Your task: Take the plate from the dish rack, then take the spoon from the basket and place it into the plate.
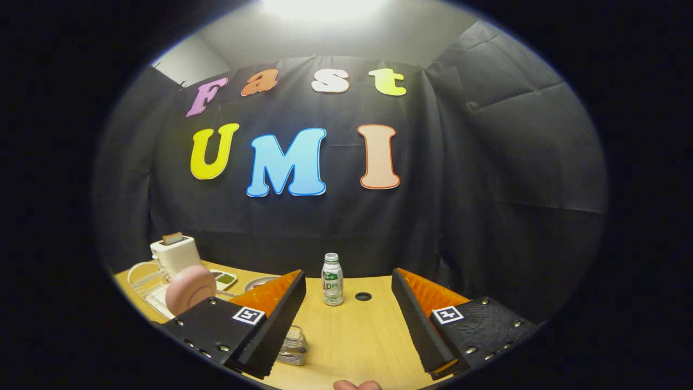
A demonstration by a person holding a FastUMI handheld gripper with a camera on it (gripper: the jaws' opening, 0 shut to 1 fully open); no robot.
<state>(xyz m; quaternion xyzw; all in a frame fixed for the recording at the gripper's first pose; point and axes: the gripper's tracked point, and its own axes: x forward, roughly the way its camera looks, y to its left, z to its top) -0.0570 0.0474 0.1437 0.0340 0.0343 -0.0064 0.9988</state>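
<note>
The hand-held gripper (pixel 349 319) hangs wide open over a smooth wooden counter (pixel 352 341), its two ribbed fingers holding nothing. One round pink plate (pixel 190 290) stands on edge in a white wire dish rack (pixel 146 281) beyond the left finger. One wire mesh basket (pixel 292 346) sits beside that finger; its spoon cannot be made out. One small plastic bottle (pixel 332 280) stands ahead, one white toaster (pixel 174 253) behind the rack.

Gripper: gripper (pixel 349 319) held above a wooden table (pixel 357 346), fingers spread wide, nothing between them.
Ahead: small bottle (pixel 332 280) standing upright beyond the fingers.
Left side: pink plate (pixel 190 288) upright in white dish rack (pixel 146 281); toaster (pixel 174 252) behind.
Below left finger: wire basket (pixel 292 346).
</note>
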